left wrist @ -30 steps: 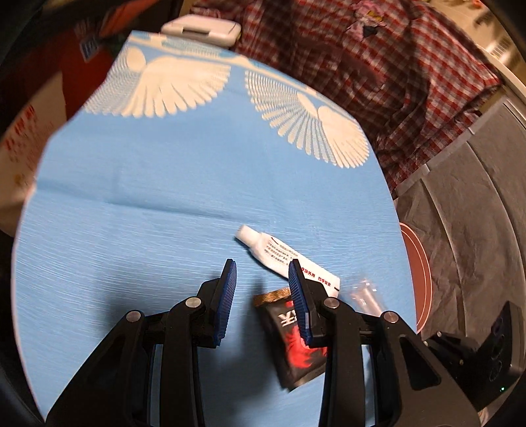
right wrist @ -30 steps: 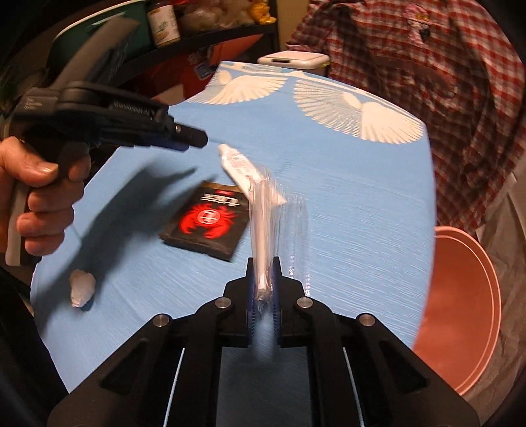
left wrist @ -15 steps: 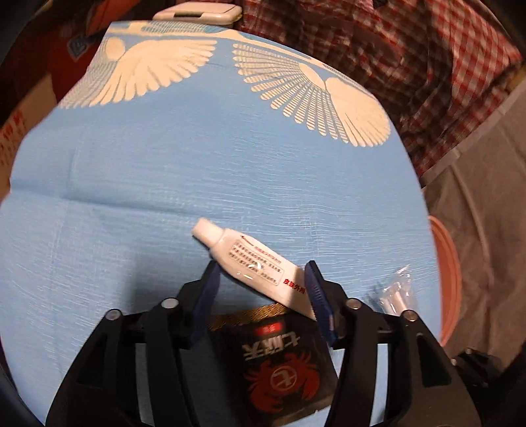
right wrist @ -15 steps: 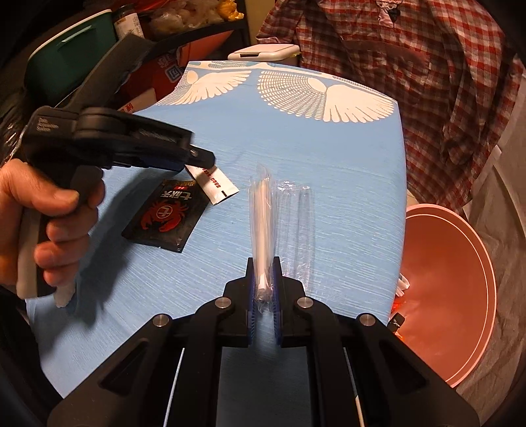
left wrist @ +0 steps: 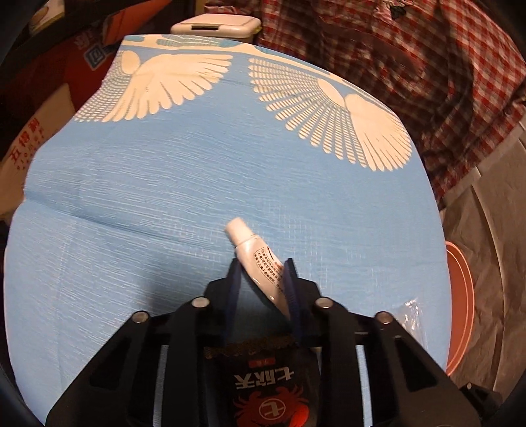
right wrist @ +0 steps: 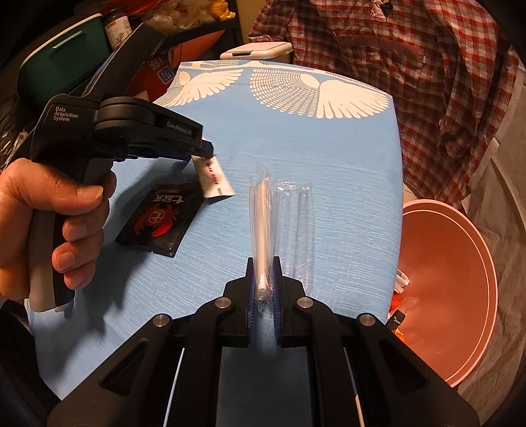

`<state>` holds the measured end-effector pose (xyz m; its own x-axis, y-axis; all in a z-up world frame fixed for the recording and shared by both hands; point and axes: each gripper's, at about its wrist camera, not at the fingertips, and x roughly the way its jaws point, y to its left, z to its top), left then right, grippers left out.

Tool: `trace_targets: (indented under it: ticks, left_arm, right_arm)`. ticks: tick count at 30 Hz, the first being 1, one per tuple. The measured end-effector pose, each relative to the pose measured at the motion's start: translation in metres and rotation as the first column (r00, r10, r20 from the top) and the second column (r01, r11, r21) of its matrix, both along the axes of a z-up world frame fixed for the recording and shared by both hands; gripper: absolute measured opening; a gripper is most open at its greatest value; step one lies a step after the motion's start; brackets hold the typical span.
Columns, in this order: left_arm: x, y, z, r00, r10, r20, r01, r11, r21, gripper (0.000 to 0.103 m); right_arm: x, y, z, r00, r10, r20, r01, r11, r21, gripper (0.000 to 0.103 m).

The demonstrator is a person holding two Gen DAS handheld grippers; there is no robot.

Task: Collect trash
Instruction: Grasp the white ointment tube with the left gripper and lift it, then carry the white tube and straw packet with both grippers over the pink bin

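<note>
Left wrist view: the left claw (left wrist: 261,279) has just been closing and pinches a small white tube (left wrist: 259,262) on the blue counter (left wrist: 164,197) — a black crab-printed sachet (left wrist: 269,384) lies underneath. Right wrist view: the right claw (right wrist: 263,285) is clamped on a plastic-wrapped straw (right wrist: 262,223); an orange bin (right wrist: 460,279) waits alongside — "Data Acquisition System" marks the other handle.

Your worktop (left wrist: 164,203): covered by blue cloth, two white wing motifs (left wrist: 328,115) printed near its far edge. Beyond that far edge you see white flip-lid box (left wrist: 215,24), touching or just behind cloth, cannot tell which. Red-and-white checked fabric (right wrist: 411,65) hangs at far right of your view. To your left: red packaging with white print (left wrist: 42,108), dark green container (right wrist: 62,65), label-bearing jar (right wrist: 116,23) on cluttered dark shelf. Grey sheeting (left wrist: 493,213) at right.
</note>
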<state>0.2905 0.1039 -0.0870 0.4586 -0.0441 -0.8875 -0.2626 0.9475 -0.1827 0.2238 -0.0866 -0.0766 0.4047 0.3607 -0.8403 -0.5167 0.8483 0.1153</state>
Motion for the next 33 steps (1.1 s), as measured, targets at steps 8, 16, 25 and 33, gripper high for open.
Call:
trace_targets:
  ticks: [8,16,25,33]
  left_arm:
    - [0.002,-0.012,0.016,1.000,0.002,0.020,-0.003,0.999,0.053,0.004]
    - [-0.003,-0.004,0.030,0.998,-0.019,0.058,0.014,0.997,0.082,0.004]
    - [-0.017,0.008,0.052,0.995,0.007,0.100,-0.017,0.995,0.098,0.004]
    - [-0.032,-0.005,0.078,0.988,-0.006,0.156,-0.015,0.991,0.131,0.004]
  right_arm:
    - [0.007,-0.004,0.000,0.999,-0.050,0.001,0.050,0.999,-0.002,0.009]
    - [0.010,-0.012,0.009,0.992,-0.119,0.038,0.119,0.993,0.008,0.009]
    - [0.004,-0.024,0.031,0.978,-0.181,0.102,0.176,0.983,0.051,0.009]
    - [-0.005,-0.041,0.059,0.956,-0.240,0.167,0.226,0.969,0.101,0.009]
